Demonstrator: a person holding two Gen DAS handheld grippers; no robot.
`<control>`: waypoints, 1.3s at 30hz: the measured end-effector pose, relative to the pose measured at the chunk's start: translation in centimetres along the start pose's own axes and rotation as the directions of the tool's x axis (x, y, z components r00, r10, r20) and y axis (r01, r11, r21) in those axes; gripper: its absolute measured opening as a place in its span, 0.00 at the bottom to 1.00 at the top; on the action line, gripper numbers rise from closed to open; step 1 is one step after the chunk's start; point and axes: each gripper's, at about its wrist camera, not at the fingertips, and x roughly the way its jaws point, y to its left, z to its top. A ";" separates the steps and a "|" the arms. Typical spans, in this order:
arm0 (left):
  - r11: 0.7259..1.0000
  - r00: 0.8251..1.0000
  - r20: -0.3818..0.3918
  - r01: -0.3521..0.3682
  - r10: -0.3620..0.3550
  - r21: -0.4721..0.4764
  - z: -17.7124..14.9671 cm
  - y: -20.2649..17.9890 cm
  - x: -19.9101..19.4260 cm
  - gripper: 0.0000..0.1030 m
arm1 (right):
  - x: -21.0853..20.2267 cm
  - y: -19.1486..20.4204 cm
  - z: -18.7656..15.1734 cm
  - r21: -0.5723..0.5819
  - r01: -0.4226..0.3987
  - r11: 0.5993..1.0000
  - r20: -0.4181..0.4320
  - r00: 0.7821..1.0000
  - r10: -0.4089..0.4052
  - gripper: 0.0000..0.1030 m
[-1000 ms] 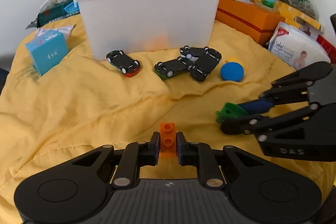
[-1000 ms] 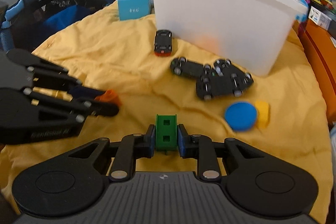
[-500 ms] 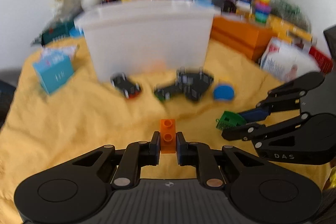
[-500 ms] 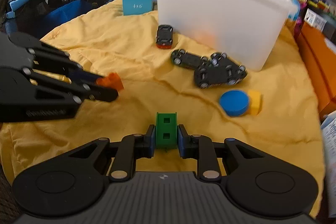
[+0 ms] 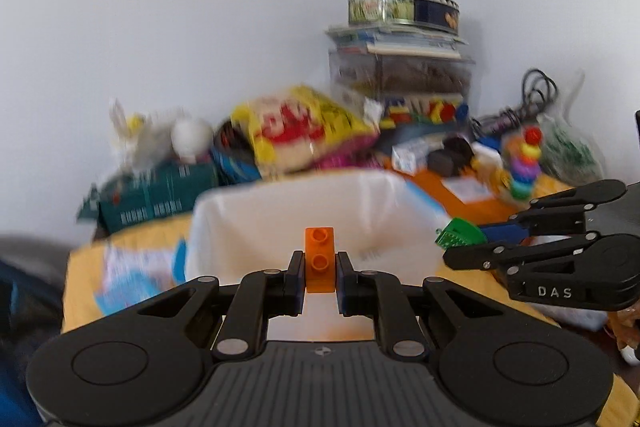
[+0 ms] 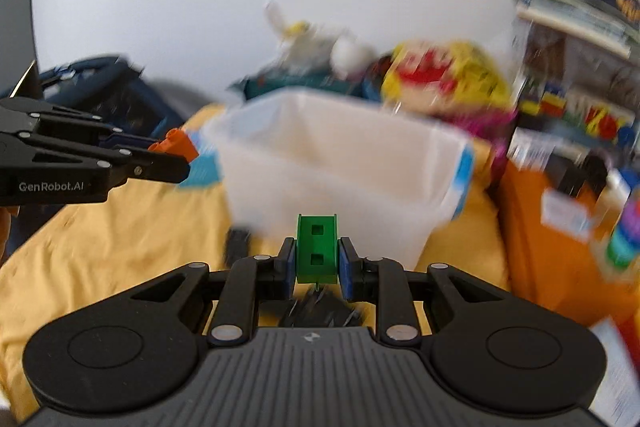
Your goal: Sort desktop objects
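My left gripper (image 5: 319,269) is shut on an orange brick (image 5: 319,259) and holds it high, just before the near rim of the white plastic bin (image 5: 280,223). My right gripper (image 6: 317,261) is shut on a green brick (image 6: 317,249) and holds it in front of the bin (image 6: 340,163), above blurred black toy cars (image 6: 320,309). The right gripper with the green brick (image 5: 458,233) also shows at the right of the left wrist view. The left gripper with the orange brick (image 6: 176,145) shows at the left of the right wrist view. Both views are blurred.
The bin stands on a yellow cloth (image 6: 120,247). Behind it lie a yellow snack bag (image 5: 296,131), a green box (image 5: 156,191), stacked boxes with a round tin (image 5: 402,11) and a ring-stacker toy (image 5: 524,163). An orange box (image 6: 560,239) stands to the right.
Both grippers have risen from low over the cloth and moved forward to the bin, each still holding its brick. The toy cars and the blue disc have dropped out of the left wrist view.
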 end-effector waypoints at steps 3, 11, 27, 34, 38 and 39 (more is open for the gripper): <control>1.000 1.000 0.023 -0.019 0.018 0.012 2.5 0.6 2.5 0.17 | 0.9 -1.1 2.7 0.004 0.042 0.999 0.056 0.998 -0.042 0.23; 0.991 0.989 -0.058 -0.135 0.135 0.008 3.7 1.5 9.9 0.18 | 5.3 -3.6 6.4 0.080 0.105 0.991 0.070 0.991 -0.111 0.23; 0.995 0.995 -0.010 -0.100 0.100 0.004 -0.2 0.2 5.0 0.56 | 4.8 -4.6 4.4 0.102 0.071 0.992 0.050 0.996 -0.077 0.31; 0.962 0.984 -0.176 0.068 -0.021 0.266 -8.1 -4.1 4.9 0.56 | 2.8 -3.6 0.8 0.087 0.067 0.994 0.018 0.997 -0.069 0.32; 0.912 0.967 -0.253 0.133 -0.033 0.388 -10.9 -5.5 6.0 0.56 | 2.5 -1.2 -2.2 -0.055 0.066 0.996 -0.037 0.997 -0.068 0.33; 0.905 0.964 -0.265 0.143 -0.034 0.402 -11.1 -5.6 6.3 0.56 | 2.5 -0.9 -3.0 -0.053 0.053 0.997 -0.054 0.997 -0.056 0.33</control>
